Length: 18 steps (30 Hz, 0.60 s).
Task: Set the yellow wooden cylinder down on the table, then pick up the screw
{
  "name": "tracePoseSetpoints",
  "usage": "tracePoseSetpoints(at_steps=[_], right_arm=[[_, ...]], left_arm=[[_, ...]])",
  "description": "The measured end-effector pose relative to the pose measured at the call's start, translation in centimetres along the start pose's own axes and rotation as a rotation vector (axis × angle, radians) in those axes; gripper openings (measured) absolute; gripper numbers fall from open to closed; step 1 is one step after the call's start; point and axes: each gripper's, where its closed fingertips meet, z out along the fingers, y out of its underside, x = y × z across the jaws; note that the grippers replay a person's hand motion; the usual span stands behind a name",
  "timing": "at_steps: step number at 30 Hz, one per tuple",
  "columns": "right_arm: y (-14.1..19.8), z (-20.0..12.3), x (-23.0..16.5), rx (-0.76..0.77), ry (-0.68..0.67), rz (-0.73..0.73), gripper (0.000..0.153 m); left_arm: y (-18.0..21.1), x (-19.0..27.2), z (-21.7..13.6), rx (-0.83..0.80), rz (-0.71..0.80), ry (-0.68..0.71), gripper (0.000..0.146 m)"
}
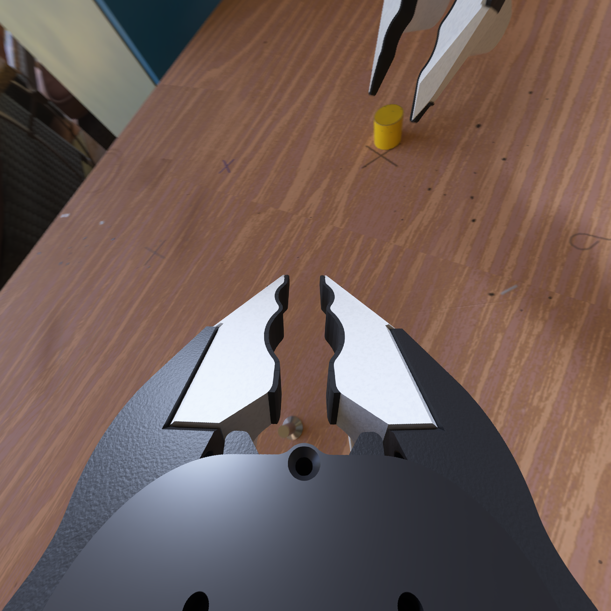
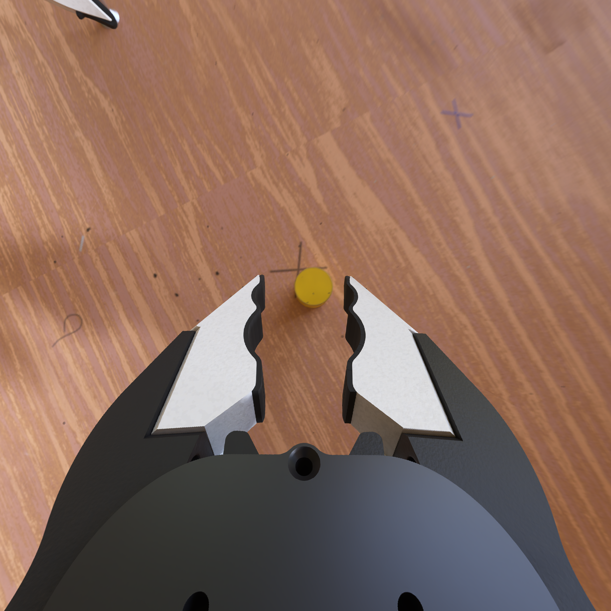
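Note:
The yellow wooden cylinder (image 1: 388,127) stands upright on the wooden table (image 1: 231,215), beside a pencilled cross. In the right wrist view the cylinder (image 2: 313,287) lies below and between my right gripper's tips, untouched. My right gripper (image 2: 304,279) is open and empty above it; it also shows in the left wrist view (image 1: 398,107), hovering just over the cylinder. The screw (image 1: 291,427), a small metal piece, lies on the table far back between my left gripper's fingers, near the palm. My left gripper (image 1: 304,279) is open with a narrow gap and holds nothing.
The table's far-left edge (image 1: 109,145) drops off to a dark chair and a wall. Pencilled crosses (image 1: 226,165) and small dark specks mark the tabletop. A tip of the left gripper (image 2: 99,15) shows at the top left of the right wrist view.

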Motion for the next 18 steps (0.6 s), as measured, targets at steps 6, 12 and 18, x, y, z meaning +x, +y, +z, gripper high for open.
tracePoseSetpoints(at_steps=[6, 12, 18], right_arm=[[-4.1, -1.8, 1.6, 0.108, 0.059, -0.085, 0.050], [-11.2, -2.9, 4.2, 0.245, 0.145, -0.209, 0.063], [-17.7, -3.1, 6.4, 0.374, 0.145, -0.208, 0.075]], left_arm=[[-0.4, -4.1, -3.2, 0.103, -0.047, -0.156, 0.017], [0.7, -6.8, -3.7, 0.160, -0.132, -0.237, 0.016], [1.6, -8.9, -4.2, 0.110, -0.126, -0.342, 0.017]])
